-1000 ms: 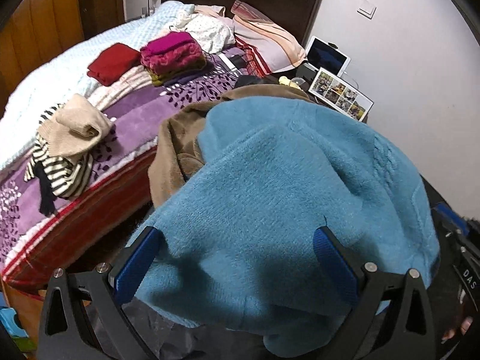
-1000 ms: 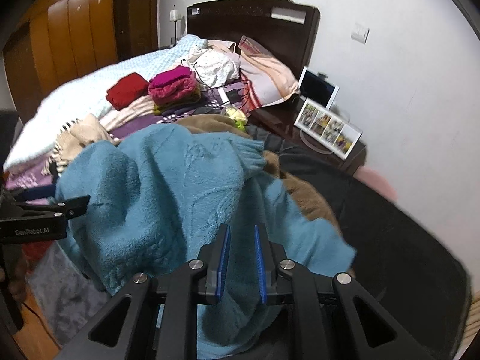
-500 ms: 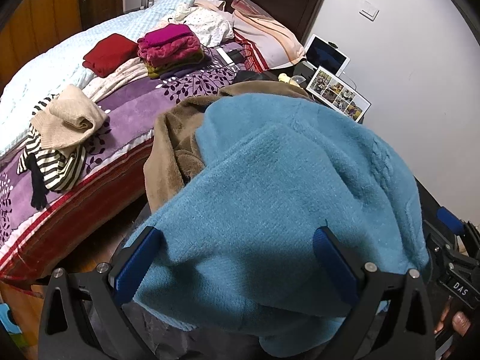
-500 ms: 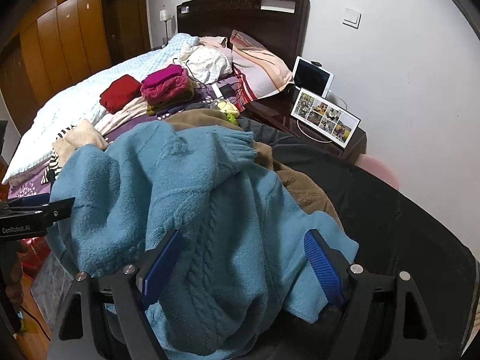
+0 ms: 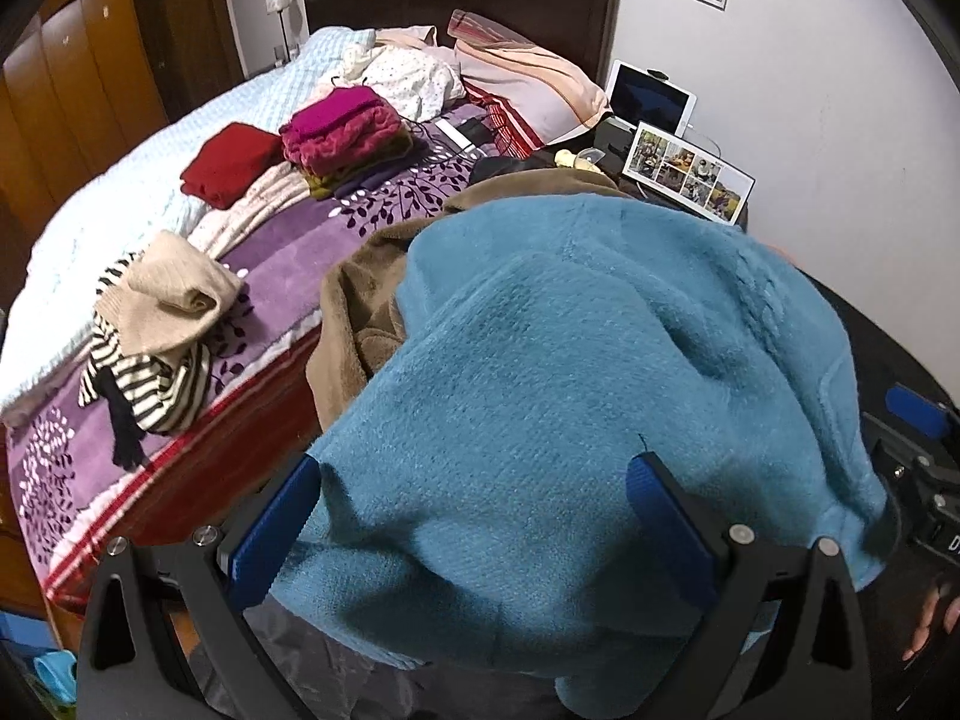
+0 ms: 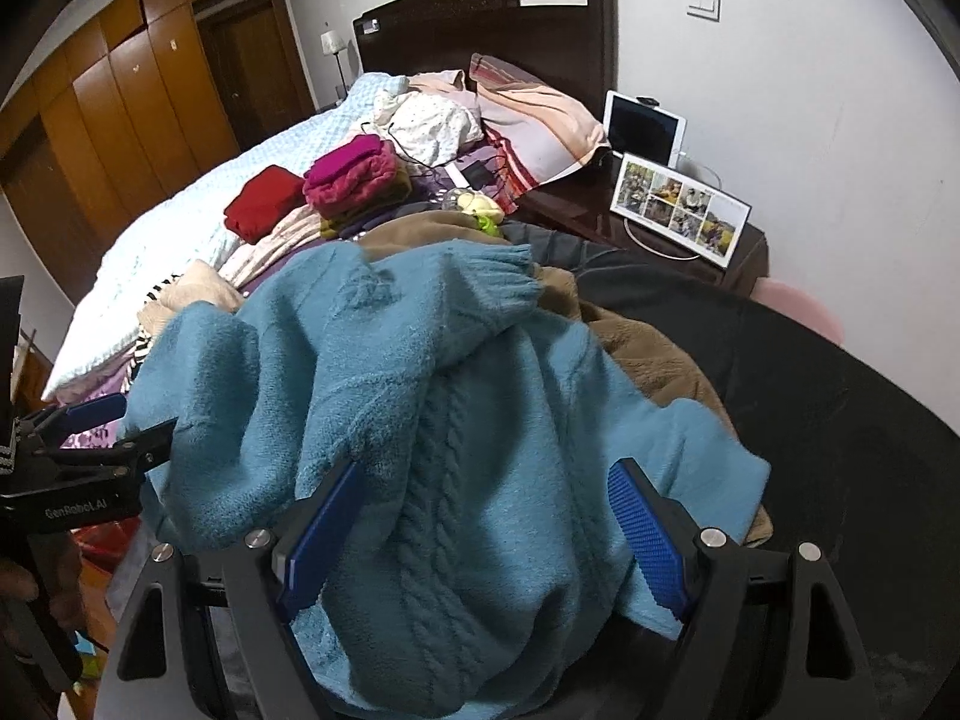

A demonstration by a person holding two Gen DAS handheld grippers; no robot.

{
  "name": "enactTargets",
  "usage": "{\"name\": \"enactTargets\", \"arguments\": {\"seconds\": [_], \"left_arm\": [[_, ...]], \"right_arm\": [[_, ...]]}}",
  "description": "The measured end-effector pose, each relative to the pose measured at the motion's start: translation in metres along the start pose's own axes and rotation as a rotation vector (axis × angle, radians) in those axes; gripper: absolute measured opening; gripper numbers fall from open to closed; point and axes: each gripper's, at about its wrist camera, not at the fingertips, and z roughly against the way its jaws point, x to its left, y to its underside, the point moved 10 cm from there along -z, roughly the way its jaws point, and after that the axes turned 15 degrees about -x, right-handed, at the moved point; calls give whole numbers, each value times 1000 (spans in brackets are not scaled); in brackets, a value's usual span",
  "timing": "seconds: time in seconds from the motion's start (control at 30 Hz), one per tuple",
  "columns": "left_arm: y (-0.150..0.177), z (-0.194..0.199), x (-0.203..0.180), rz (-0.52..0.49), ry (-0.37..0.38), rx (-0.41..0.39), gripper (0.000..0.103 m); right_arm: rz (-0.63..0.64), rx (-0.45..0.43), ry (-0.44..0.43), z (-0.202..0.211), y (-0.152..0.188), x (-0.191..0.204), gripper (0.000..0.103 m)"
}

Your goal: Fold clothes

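A teal cable-knit sweater (image 5: 576, 372) lies heaped on a black table, over a brown fleece garment (image 5: 360, 300). My left gripper (image 5: 474, 516) is open, its blue pads either side of the sweater's near edge. My right gripper (image 6: 480, 522) is open too, straddling the cable-knit part of the sweater (image 6: 432, 420), with nothing clamped. The left gripper also shows at the left edge of the right wrist view (image 6: 90, 450). The brown garment (image 6: 648, 354) shows to the right of the sweater.
A bed (image 5: 288, 252) with a purple blanket holds a folded red garment (image 5: 231, 162), a magenta folded stack (image 5: 342, 132), and a beige and striped pile (image 5: 162, 306). A nightstand (image 6: 576, 210) carries a photo frame (image 6: 681, 207) and tablet (image 6: 645, 126). The black table (image 6: 840, 450) extends right.
My right gripper has opened from shut and let go of the sweater, then drawn back a little. My left gripper stays open and has shifted slightly.
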Motion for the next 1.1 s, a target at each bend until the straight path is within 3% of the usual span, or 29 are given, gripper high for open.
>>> {"name": "enactTargets", "arguments": {"seconds": [0.43, 0.6, 0.77, 0.87, 1.03, 1.07, 1.1], "left_arm": [[1, -4, -1, -31, -7, -2, 102], [2, -6, -4, -34, 9, -4, 101], [8, -14, -7, 43, 118, 35, 79], [8, -18, -5, 77, 154, 39, 72], [9, -20, -11, 68, 171, 45, 61], [10, -21, -11, 70, 171, 50, 59], [12, -21, -11, 74, 173, 54, 56]], "right_arm": [[-86, 3, -79, -7, 7, 0, 85], [-158, -81, -126, 6, -2, -3, 85], [-169, -137, -229, 14, -4, 10, 85], [-143, -101, -240, 2, 6, 17, 85], [-108, 18, -171, -34, 32, 10, 84], [-109, 38, -170, -40, 37, 10, 82], [-115, 51, -178, -43, 40, 9, 71]]}}
